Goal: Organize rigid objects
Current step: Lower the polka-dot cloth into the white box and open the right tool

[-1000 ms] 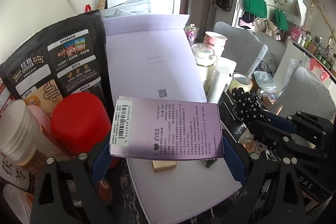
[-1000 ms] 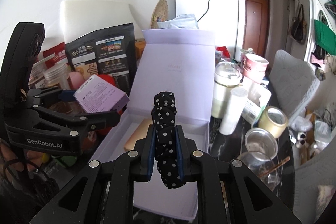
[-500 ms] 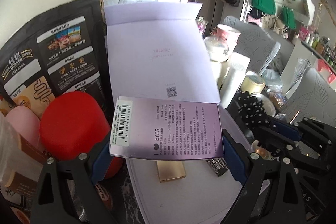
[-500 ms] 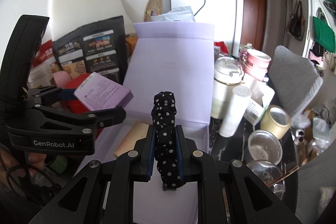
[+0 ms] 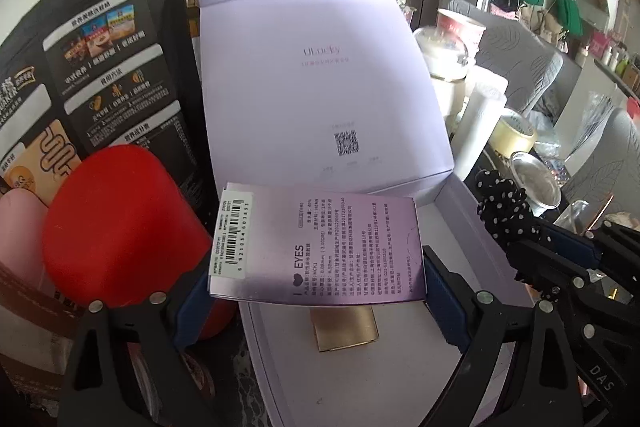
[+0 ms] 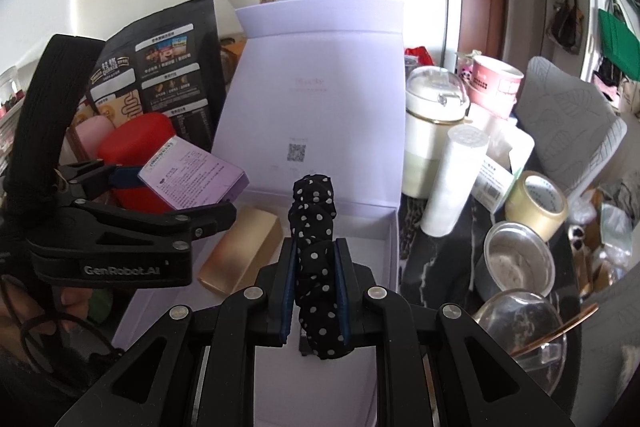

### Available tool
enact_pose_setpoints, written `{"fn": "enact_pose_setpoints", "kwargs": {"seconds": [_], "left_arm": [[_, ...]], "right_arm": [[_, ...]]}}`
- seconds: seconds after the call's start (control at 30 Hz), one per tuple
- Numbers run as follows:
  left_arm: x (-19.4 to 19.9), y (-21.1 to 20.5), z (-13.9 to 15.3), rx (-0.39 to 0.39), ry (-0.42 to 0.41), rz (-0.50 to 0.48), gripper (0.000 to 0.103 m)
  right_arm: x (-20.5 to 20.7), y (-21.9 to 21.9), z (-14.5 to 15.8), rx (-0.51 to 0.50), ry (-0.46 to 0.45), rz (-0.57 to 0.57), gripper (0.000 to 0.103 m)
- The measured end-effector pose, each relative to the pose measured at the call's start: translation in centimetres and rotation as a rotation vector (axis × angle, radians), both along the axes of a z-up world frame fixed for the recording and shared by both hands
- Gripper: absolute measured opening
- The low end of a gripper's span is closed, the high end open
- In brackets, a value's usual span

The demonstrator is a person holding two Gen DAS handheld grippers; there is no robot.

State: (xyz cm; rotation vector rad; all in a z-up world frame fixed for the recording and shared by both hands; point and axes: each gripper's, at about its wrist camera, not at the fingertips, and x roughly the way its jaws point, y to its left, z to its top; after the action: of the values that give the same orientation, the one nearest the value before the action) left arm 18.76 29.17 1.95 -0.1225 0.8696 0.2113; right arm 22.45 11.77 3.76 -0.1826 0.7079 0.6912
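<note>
Nearest the right wrist camera, the right tool (image 6: 316,291) is seen clamped on a black polka-dot scrunchie (image 6: 316,259), which stands up between the narrow-set blue pads. In the left wrist view the left tool (image 5: 316,291) is held wide, yet its pads are pressed on the two short ends of a flat purple contact-lens box (image 5: 316,247), so that box is gripped, not loose.

Compared with a second ago, both tools have been lowered and carried forward over the open lavender gift box (image 6: 384,227): the gold bar (image 6: 240,251) lying on its floor, earlier half hidden, is now plainly exposed below the purple box, and the raised lid (image 5: 320,75) fills more of the view. It is judged that both items are about to be set inside, with neither released yet.

Both tools are pitched downward toward the box floor, the left one at the left wall, the right one nearer the middle. A hand (image 6: 76,303) is glimpsed behind the left tool. Beyond, a red cylinder (image 5: 120,227) and a black pouch (image 5: 100,67) are crowded on the desk (image 6: 440,267).
</note>
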Motion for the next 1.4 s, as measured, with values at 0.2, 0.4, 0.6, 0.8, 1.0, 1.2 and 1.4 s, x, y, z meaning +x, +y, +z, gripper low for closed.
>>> {"fn": "enact_pose_setpoints", "kwargs": {"seconds": [0.2,0.4,0.6,0.8,1.0,1.2,1.4], "left_arm": [[0.5,0.1,-1.3,0.018,0.040,0.010,0.093],[1.2,-0.3,-2.4,0.026,0.073,-0.013,0.093],[1.9,-0.1,-3.9,-0.006,0.118,-0.020,0.093],[2.4,-0.1,-4.6,0.001,0.141,-0.018,0.093],[2.7,0.1,-5.9,0.013,0.187,-0.008,0.093],[2.8,0.0,-6.1,0.030,0.202,-0.008,0.093],[3.6,-0.9,-6.3,0.040,0.204,-0.008,0.093]], "right_arm": [[0.8,0.4,-1.4,-0.026,0.036,-0.007,0.018],[1.5,1.4,-3.1,-0.060,0.078,0.004,0.018],[2.0,1.9,-4.5,-0.090,0.103,0.005,0.018],[2.6,2.2,-5.6,-0.106,0.128,0.005,0.018],[3.2,2.9,-7.0,-0.151,0.142,0.005,0.019],[3.8,3.0,-7.9,-0.156,0.172,-0.005,0.029],[4.0,2.8,-8.0,-0.161,0.178,-0.012,0.034]]}}
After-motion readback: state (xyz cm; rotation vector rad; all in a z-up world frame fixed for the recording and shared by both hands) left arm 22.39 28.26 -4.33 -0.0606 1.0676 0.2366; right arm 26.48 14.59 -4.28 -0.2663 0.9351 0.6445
